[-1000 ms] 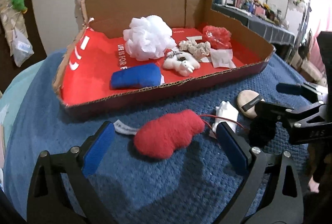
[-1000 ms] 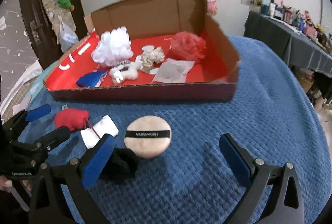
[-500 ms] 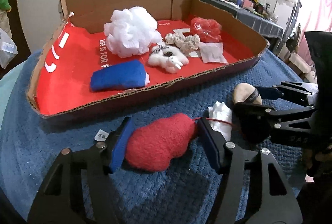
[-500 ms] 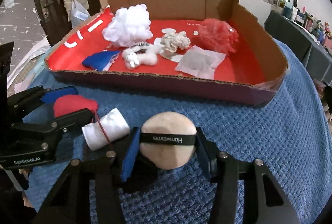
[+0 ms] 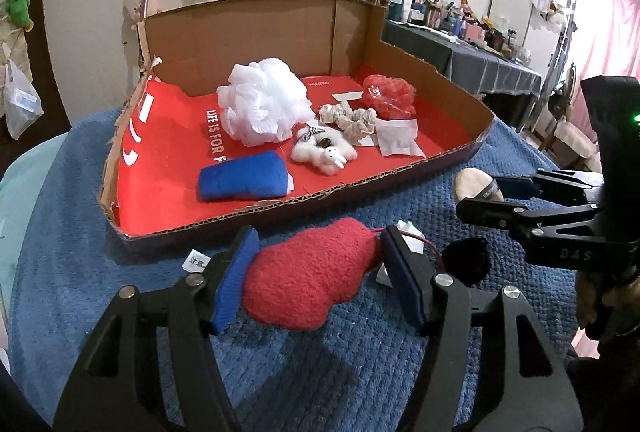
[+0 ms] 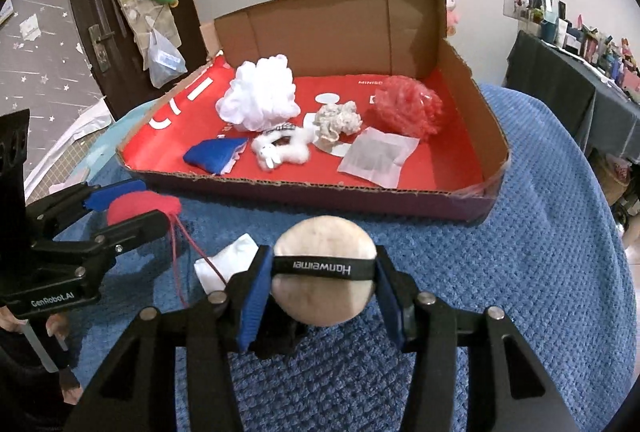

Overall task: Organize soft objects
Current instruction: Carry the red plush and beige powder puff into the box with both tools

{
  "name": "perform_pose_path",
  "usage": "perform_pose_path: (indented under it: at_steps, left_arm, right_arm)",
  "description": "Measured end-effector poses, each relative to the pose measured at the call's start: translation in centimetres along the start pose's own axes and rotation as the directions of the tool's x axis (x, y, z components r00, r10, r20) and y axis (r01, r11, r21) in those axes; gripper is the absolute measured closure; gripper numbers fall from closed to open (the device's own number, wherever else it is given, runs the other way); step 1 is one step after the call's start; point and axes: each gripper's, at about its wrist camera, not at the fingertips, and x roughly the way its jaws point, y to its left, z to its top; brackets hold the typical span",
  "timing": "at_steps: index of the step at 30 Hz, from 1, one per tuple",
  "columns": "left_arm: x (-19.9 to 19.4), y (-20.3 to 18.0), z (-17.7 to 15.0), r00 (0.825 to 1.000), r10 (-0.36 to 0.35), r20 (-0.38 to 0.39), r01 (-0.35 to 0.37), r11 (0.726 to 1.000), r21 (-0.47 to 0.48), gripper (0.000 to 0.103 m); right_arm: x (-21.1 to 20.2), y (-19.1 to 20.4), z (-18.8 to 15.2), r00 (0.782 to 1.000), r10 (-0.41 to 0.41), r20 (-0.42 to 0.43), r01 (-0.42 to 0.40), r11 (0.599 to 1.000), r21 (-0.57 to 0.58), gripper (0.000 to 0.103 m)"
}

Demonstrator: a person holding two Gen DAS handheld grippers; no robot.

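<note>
My left gripper (image 5: 316, 274) is shut on a red fuzzy plush (image 5: 308, 280) just above the blue blanket, in front of the cardboard tray (image 5: 256, 212). It also shows in the right wrist view (image 6: 120, 208), with the plush (image 6: 140, 206) between its pads. My right gripper (image 6: 320, 296) is shut on a round beige powder puff (image 6: 324, 280) with a black band; the puff shows in the left wrist view (image 5: 472, 184). A white cloth (image 6: 232, 260) tied to the plush by red string lies between the grippers.
The red-lined tray (image 6: 360, 192) holds a white mesh pouf (image 5: 264, 108), red pouf (image 5: 388, 96), blue cloth (image 5: 244, 182), white plush toy (image 5: 324, 152), cream scrunchie (image 5: 352, 116) and a sachet (image 5: 396, 138). A black fuzzy object (image 5: 466, 260) lies on the blanket (image 5: 60, 232).
Both grippers have closed from wide open, the left onto the red plush and the right onto the powder puff. Both objects have lifted slightly off the blanket.
</note>
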Motion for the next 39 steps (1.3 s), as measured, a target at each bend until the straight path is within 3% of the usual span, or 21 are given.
perform_pose_path:
  at_steps: [15, 19, 24, 27, 33, 39]
  left_arm:
    - [-1.6, 1.1, 1.7, 0.998, 0.014, 0.060, -0.013, 1.000, -0.029, 0.041]
    - [-2.5, 1.5, 4.4, 0.994, 0.005, 0.108, -0.003, 1.000, -0.023, 0.041]
    - [-1.7, 1.8, 10.1, 0.990, -0.001, 0.141, 0.000, 1.000, 0.007, 0.041]
    - [-0.2, 2.7, 13.4, 0.992, 0.004, 0.123, -0.006, 1.000, 0.011, 0.041]
    - [5.7, 6.8, 19.4, 0.996, 0.090, 0.026, -0.089, 0.996, -0.030, 0.041]
    - [11.7, 9.2, 21.0, 0.985, 0.142, -0.100, -0.148, 0.988, -0.051, 0.041]
  right_arm:
    - [-1.0, 0.3, 1.2, 0.999, 0.017, 0.039, -0.017, 1.000, -0.001, 0.051]
    - [-1.6, 0.4, 3.1, 0.997, 0.029, 0.072, -0.028, 1.000, -0.014, 0.050]
    - [-1.5, 0.4, 8.2, 0.992, 0.064, 0.106, -0.061, 0.997, -0.039, 0.049]
    - [-0.6, 0.2, 11.7, 0.993, 0.067, 0.102, -0.063, 0.997, -0.046, 0.049]
    - [2.7, -1.1, 17.8, 0.998, 0.045, 0.043, -0.043, 0.998, -0.043, 0.049]
    - [8.6, -1.6, 21.0, 0.996, -0.001, -0.089, -0.004, 0.998, -0.061, 0.049]
